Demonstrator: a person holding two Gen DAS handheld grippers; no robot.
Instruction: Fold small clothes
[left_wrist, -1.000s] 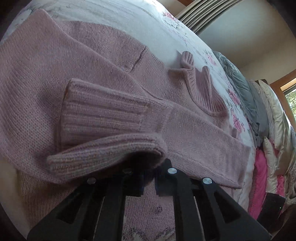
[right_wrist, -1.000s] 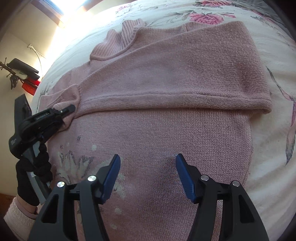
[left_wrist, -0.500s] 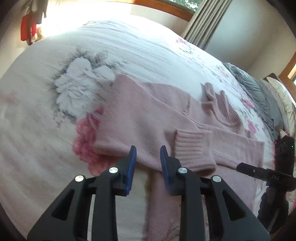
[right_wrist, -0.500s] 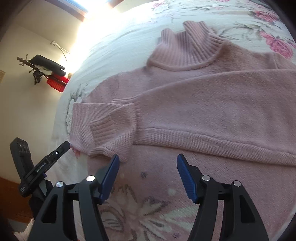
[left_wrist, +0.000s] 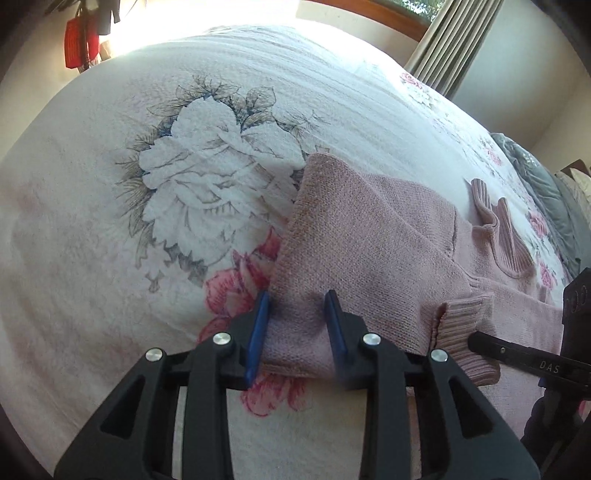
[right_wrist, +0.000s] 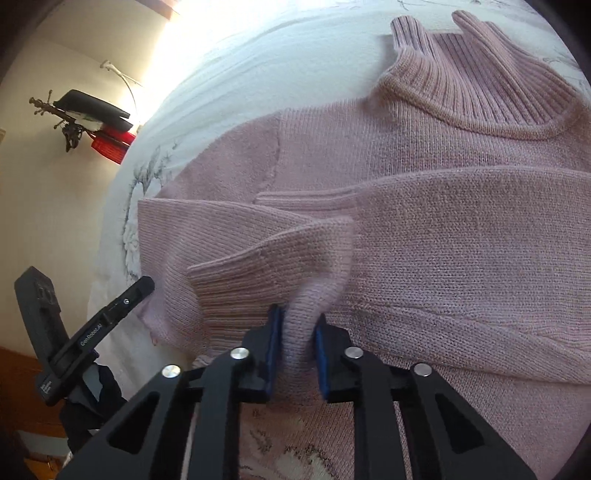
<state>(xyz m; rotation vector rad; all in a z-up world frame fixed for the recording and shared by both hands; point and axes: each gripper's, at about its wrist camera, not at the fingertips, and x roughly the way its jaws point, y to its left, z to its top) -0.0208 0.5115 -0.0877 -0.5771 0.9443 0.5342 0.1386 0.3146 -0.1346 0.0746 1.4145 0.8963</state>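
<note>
In the left wrist view, the left gripper (left_wrist: 297, 332) stood partly open, straddling the pink sweater's (left_wrist: 369, 251) folded edge on the floral bed (left_wrist: 110, 240). In the right wrist view, the right gripper (right_wrist: 297, 345) pinched the sleeve cuff (right_wrist: 258, 280); only this view showed that clamp closely.

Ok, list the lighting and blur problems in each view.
Left wrist view: window glare blows out the top of the bedspread; fisheye bulges the bed. Right wrist view: glare streaks the upper left wall, and the pink sweater blurs where it bunches in the right gripper; elsewhere the knit is sharp.
</note>
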